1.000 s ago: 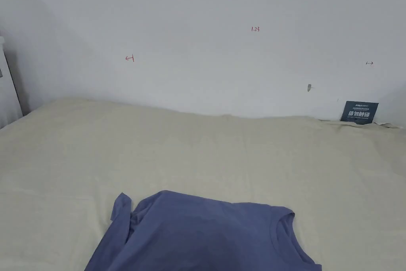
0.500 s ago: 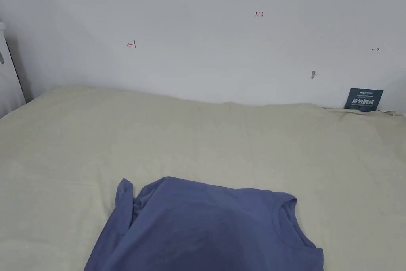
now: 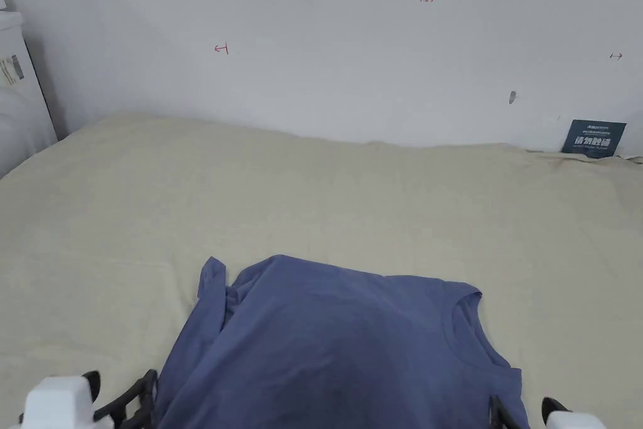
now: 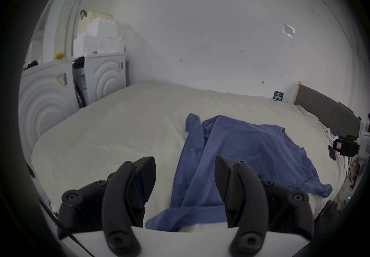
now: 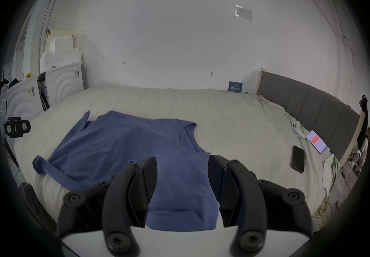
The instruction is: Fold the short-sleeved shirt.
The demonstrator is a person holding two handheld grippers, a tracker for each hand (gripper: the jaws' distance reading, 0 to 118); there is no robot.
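Shirt (image 3: 339, 342) lies rumpled on the bed (image 3: 314, 198), left gripper (image 4: 185, 179) at 7 o'clock and right gripper (image 5: 182, 177) at 5 o'clock, jaws spread, empty.

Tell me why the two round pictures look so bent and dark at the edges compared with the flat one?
Left and right gripper views: fisheye lenses bow the wall and bed and leave a black ring round the frame; the blue shirt is slightly motion-blurred near the left hand-held gripper. Head view: straight lines, soft even light, no glare, shirt sharp.
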